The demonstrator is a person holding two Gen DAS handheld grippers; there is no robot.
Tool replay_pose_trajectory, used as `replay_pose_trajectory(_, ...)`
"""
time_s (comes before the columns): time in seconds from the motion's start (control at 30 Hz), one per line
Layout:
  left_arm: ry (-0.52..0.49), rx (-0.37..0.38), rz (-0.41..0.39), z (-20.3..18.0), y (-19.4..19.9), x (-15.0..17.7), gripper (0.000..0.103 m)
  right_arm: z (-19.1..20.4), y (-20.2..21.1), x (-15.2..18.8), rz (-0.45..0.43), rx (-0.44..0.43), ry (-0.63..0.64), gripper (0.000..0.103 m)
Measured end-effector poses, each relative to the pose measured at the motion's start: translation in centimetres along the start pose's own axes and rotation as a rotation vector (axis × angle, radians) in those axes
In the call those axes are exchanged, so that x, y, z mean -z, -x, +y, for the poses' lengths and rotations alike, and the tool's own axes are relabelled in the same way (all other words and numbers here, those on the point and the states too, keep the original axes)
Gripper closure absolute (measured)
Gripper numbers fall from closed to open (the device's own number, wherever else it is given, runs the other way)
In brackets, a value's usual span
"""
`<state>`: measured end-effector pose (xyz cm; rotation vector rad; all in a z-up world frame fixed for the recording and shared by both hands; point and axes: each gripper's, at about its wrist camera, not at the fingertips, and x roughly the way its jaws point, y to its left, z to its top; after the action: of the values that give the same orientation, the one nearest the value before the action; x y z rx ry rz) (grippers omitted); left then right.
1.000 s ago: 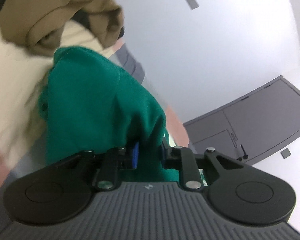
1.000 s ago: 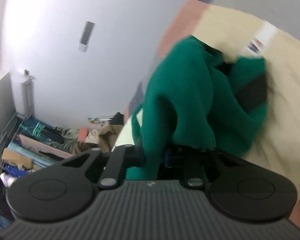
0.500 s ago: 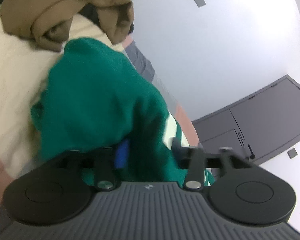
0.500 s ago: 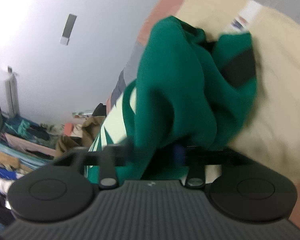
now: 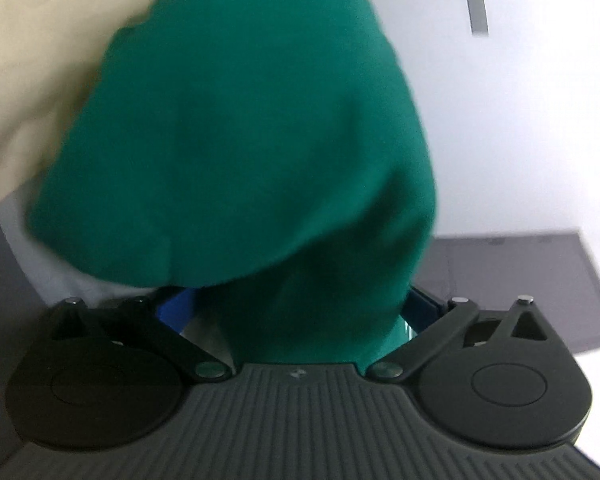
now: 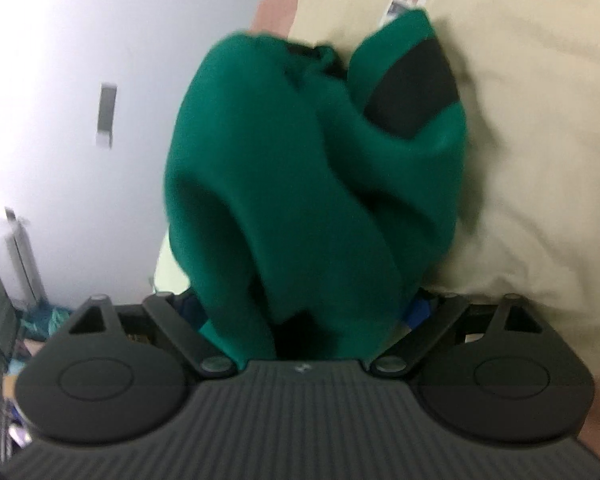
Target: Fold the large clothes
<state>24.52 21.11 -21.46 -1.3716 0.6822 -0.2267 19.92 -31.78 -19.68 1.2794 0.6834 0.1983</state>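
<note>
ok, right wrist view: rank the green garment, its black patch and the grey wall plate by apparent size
1. green garment, fills the middle of the frame, though it lies close to the lens between the jaws of the right gripper, so it looks inflated.
2. black patch on the garment.
3. grey wall plate, smallest, but also farthest away.

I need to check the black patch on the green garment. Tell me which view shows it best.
The right wrist view shows it best: the black patch lies in plain sight on the upper right folds of the green garment. The left wrist view shows only a blurred plain green bulk, with no patch visible.
</note>
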Motion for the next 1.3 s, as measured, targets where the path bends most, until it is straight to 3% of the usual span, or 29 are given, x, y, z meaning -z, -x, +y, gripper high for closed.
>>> replay_pose_trajectory(0.3,0.058,0.029,-0.093,0.3,-0.1,0.8,0.000,0.5,-0.6,0.3,-0.016,0.012,0.058,0.008)
replay_pose_trajectory(0.5,0.042,0.059,-0.167,0.1,-1.0,1.0,0.000,1.5,-2.3,0.1,-0.012,-0.009,0.077,0.006)
replay_pose_trajectory(0.6,0.008,0.055,-0.207,-0.3,-1.5,1.2,0.011,2.2,-4.1,0.2,-0.023,-0.004,0.116,0.006)
replay_pose_trajectory(0.7,-0.045,0.058,-0.225,-0.6,-1.5,1.5,0.028,2.5,-4.9,0.2,-0.038,-0.012,0.159,0.007)
replay_pose_trajectory(0.73,-0.071,0.059,-0.228,-0.9,-1.4,1.9,0.039,2.7,-5.1,0.2,-0.041,-0.018,0.173,0.020)
replay_pose_trajectory(0.83,-0.149,0.043,-0.229,-2.0,-1.2,2.6,0.048,2.9,-4.5,-0.2,-0.021,-0.037,0.227,0.052)
replay_pose_trajectory(0.9,-0.173,0.044,-0.223,-2.7,-0.9,3.1,0.051,3.8,-4.3,-0.5,-0.020,-0.047,0.276,0.060)
replay_pose_trajectory(1.03,-0.213,0.060,-0.199,-3.7,0.3,3.7,0.053,5.1,-2.6,-0.3,-0.017,-0.066,0.366,0.067)
replay_pose_trajectory(1.3,-0.252,0.088,-0.159,-6.7,1.9,6.9,0.054,7.6,2.8,-1.3,-0.007,-0.121,0.463,0.068)
